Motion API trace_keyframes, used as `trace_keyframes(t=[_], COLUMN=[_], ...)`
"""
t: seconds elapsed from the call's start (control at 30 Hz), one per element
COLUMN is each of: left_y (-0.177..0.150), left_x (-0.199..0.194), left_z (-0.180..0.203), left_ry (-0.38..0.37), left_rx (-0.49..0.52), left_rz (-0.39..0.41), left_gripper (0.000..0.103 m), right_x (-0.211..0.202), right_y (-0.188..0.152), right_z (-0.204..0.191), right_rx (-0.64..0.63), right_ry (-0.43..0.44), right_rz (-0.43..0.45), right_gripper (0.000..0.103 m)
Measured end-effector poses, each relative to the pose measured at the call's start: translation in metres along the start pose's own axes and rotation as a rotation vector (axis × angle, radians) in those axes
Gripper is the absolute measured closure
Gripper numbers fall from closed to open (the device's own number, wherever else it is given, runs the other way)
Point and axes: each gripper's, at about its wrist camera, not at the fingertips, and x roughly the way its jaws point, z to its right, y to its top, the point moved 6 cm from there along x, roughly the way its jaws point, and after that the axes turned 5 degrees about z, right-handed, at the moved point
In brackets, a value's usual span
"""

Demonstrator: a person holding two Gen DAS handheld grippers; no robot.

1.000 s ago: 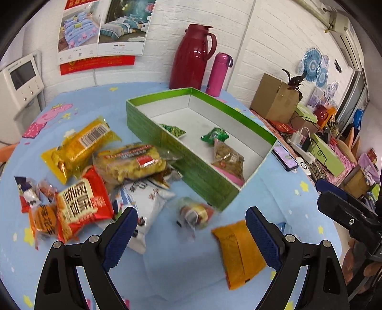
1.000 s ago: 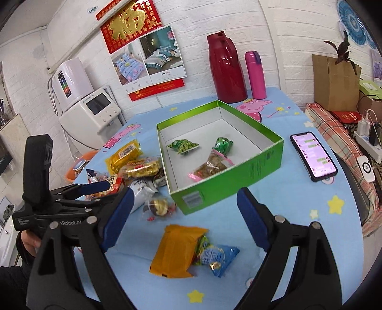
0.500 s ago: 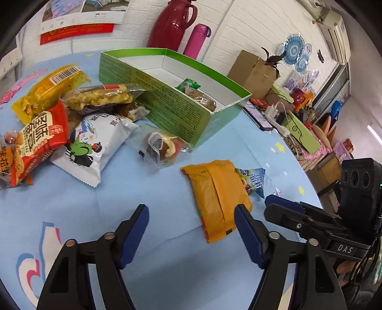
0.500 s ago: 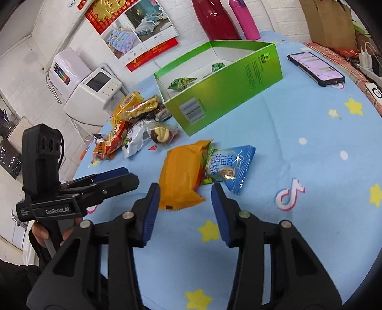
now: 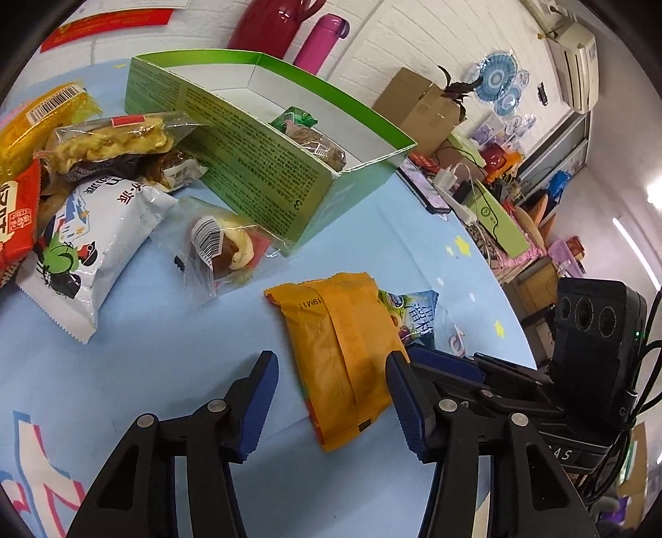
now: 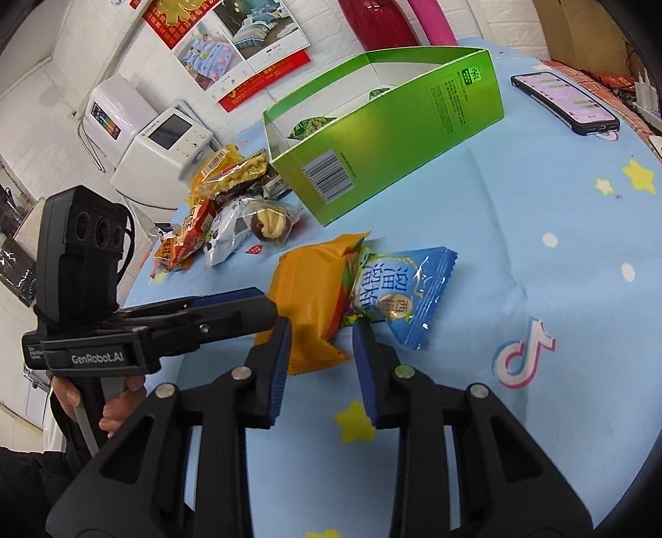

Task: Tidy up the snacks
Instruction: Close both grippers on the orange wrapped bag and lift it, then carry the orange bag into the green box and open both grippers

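orange packet (image 5: 343, 351): crinkled glossy film | green box (image 6: 397, 136): glossy cardboard | tablecloth (image 6: 558, 231): matt cloth

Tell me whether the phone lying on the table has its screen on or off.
On. The phone lies face up on the blue tablecloth, and its screen is lit, showing green and white chat bubbles.

Cluttered home (thermos (image 5: 269, 18), cartoon tablecloth (image 6: 558, 207))

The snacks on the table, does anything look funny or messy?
Mostly a jumble. The orange packet lies partly on top of the blue packet, and both tools, left and right, straddle that same orange packet. Other packets are heaped against the green box. Nothing looks spilled or torn.
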Motion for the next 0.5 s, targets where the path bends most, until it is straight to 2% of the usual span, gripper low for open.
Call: trace_keyframes(t=[0.17, 0.23, 0.33, 0.5], left_y=[0.005, 0.004, 0.001, -0.004], left_x=[0.005, 0.007, 0.009, -0.003], left_z=[0.000, 0.002, 0.007, 0.012], left_ry=[-0.004, 0.005, 0.048, 0.034], left_rx=[-0.002, 0.011, 0.030, 0.012], left_rz=[0.016, 0.018, 0.035, 0.047], left_gripper=[0.053, 0.063, 0.070, 0.072], right_x=[0.007, 0.010, 0.011, -0.001], right_y=[0.001, 0.001, -0.001, -0.004], right_z=[0.001, 0.001, -0.003, -0.016], right_rx=[0.001, 0.018, 0.024, 0.014], right_ry=[0.006, 0.011, 0.006, 0.013], right_rz=[0.005, 0.004, 0.011, 0.023], right_gripper=[0.075, 0.081, 0.085, 0.088])
